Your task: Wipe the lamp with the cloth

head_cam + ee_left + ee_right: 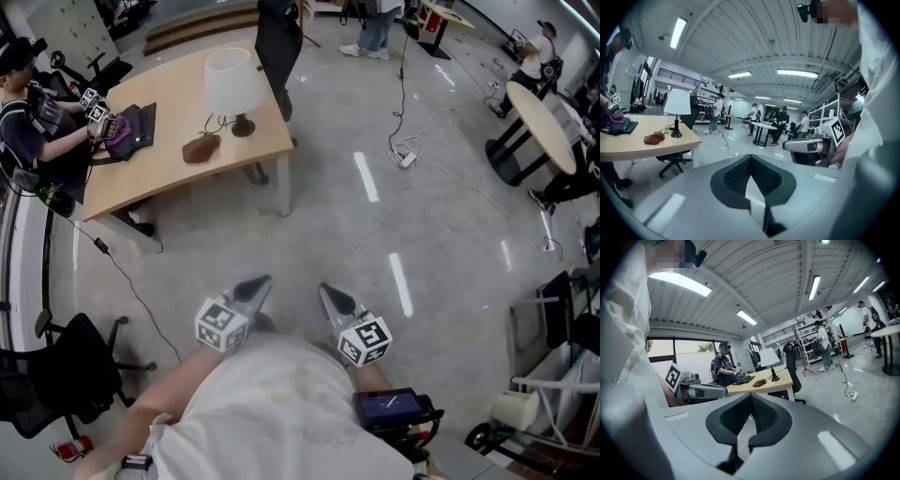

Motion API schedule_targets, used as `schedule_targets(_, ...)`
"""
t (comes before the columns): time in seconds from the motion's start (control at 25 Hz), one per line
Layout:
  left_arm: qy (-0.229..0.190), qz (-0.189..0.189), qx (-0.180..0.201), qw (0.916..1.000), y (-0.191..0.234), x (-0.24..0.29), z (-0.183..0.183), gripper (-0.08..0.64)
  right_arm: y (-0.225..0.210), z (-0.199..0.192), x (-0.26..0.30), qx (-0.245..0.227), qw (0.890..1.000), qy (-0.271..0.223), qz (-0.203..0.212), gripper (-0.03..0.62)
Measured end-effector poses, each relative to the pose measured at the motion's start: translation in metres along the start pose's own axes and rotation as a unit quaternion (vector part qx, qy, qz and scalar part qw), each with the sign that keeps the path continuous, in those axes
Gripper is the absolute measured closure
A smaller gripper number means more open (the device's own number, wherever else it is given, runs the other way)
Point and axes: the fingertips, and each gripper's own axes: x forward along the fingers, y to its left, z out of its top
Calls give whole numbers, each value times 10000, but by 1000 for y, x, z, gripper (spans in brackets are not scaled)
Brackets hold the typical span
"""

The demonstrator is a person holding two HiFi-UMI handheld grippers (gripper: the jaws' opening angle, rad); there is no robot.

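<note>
Wooden table (169,178) far ahead bears the white lamp (232,84), the brown cloth (201,147) just beside its base; left gripper (255,286) and right gripper (330,295), both clenched on nothing, hang well away.

Left gripper (253,289) and right gripper (333,300) held low in front of body, side by side, near each other, pointing forward. Both jaws pressed together, nothing between. Left forearm (164,398) bent, elbow out.
</note>
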Motion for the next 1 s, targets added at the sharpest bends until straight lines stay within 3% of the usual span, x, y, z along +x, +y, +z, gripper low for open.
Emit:
schedule_targets(0.24,54,-65,136,9999,-4,5,2,560,-4,-5,5,106,9997,104,181,578)
schedule_targets(0.48,197,-48,-58,9998,7,18,-6,559,-12,-9,20,205,9993,263,178,578)
schedule_targets(0.64,282,-209,-179,9992,17,53,-10,560,-35,-11,22,233,9987,442,-37,578)
schedule_targets(0.84,118,-557,-165,9982,23,109,18,560,-74,4,25,173,9978,560,-312,578)
schedule_targets(1.0,-19,-627,-174,9979,45,146,46,560,-101,28,44,-30,9980,511,-370,578)
